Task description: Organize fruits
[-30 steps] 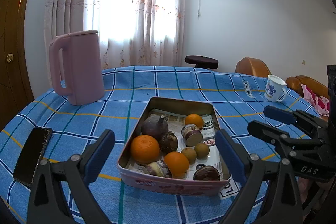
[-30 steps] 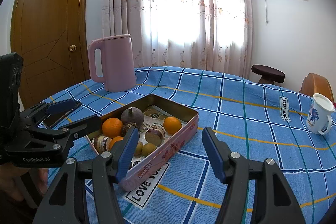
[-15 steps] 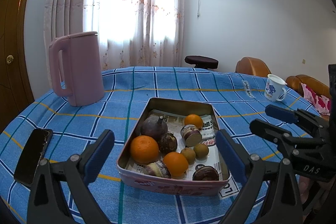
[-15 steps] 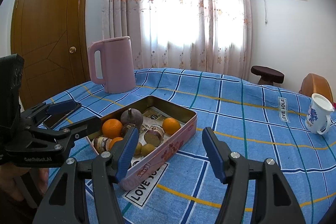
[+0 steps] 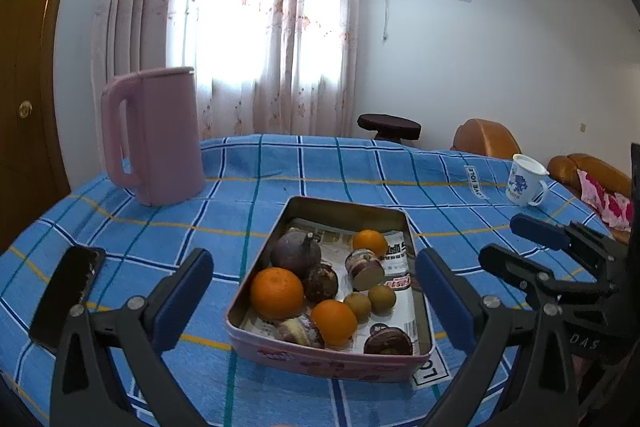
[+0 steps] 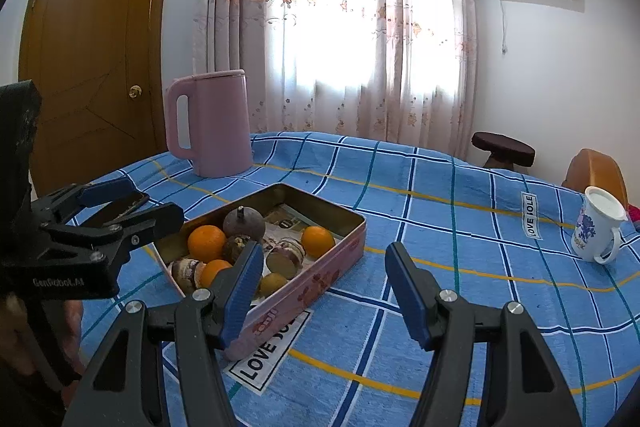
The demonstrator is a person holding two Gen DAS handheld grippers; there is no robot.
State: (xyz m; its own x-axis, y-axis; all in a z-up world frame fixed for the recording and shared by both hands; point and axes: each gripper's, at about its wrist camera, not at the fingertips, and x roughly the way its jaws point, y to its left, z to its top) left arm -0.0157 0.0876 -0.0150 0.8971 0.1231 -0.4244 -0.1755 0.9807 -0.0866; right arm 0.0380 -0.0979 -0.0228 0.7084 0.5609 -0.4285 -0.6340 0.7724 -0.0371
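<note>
**Fruit in the tin, both grippers waiting just above it**

Left wrist view: the left gripper (image 5: 312,291) is hanging over the near end of the long pink metal tin lined with newspaper (image 5: 416,227). Its two blue fingers are standing wide apart and holding nothing. The tin is sitting right between them, with its long side running straight away from the fingers. All the fruit is lying inside it — a big round orange (image 5: 277,292) nearest the left finger, a smaller orange (image 5: 334,321) in front, another small orange (image 5: 370,243) at the far end, a dark purple round fruit with a stem (image 5: 295,254), two little brown-green fruits (image 5: 370,301), and some cut purple pieces. The right gripper (image 5: 516,243) is showing off to the right of the tin.

Right wrist view: the right gripper (image 6: 320,287) is also spread open and empty. Here the tin is lying ahead and to the left, turned slantwise, and only its near corner is reaching the left finger. The gap between the fingers is facing bare blue checked cloth (image 6: 440,227).

So the left gripper is the nearer one, lined up with the fruit. No fruit is lying outside the tin; this could be a sorted tin or one waiting to be sorted.
</note>
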